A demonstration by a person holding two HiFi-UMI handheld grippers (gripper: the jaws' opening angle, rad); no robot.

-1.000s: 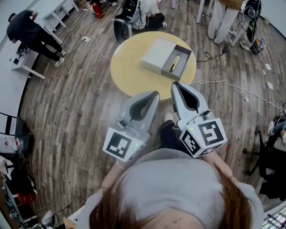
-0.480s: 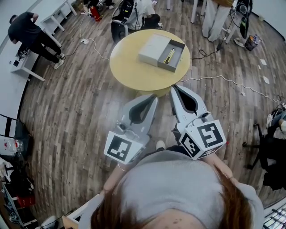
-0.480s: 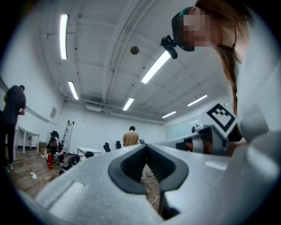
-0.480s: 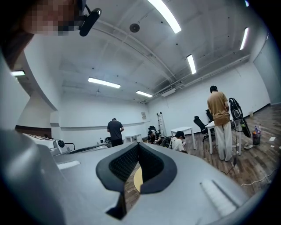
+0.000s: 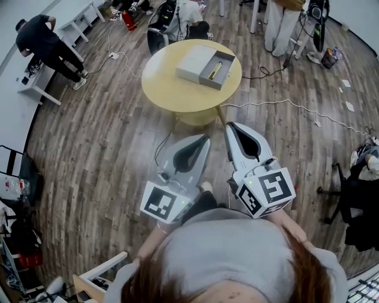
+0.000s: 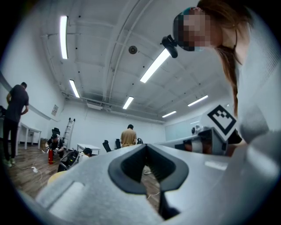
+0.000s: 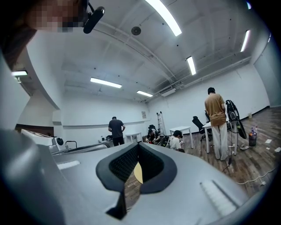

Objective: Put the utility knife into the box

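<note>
An open grey box (image 5: 195, 60) lies on the round yellow table (image 5: 172, 89) far ahead of me. The yellow utility knife (image 5: 217, 67) rests inside the box's darker tray half. My left gripper (image 5: 205, 138) and right gripper (image 5: 232, 126) are held close to the body, well short of the table, over the wood floor. Both point toward the table and both are shut with nothing between the jaws. The left gripper view shows its jaws (image 6: 146, 147) meeting at the tip. In the right gripper view, the jaws (image 7: 138, 145) meet the same way, with a sliver of yellow table showing through their opening.
A cable (image 5: 284, 104) runs across the floor right of the table. One person (image 5: 47, 42) bends at a white desk far left, another sits behind the table (image 5: 185, 14), and a third stands at the back right (image 5: 283, 23). A black chair (image 5: 355, 198) stands at the right edge.
The table with the box has drifted farther away and up-left in the head view, as the person backs off. Both grippers have stayed shut and close to the body.
</note>
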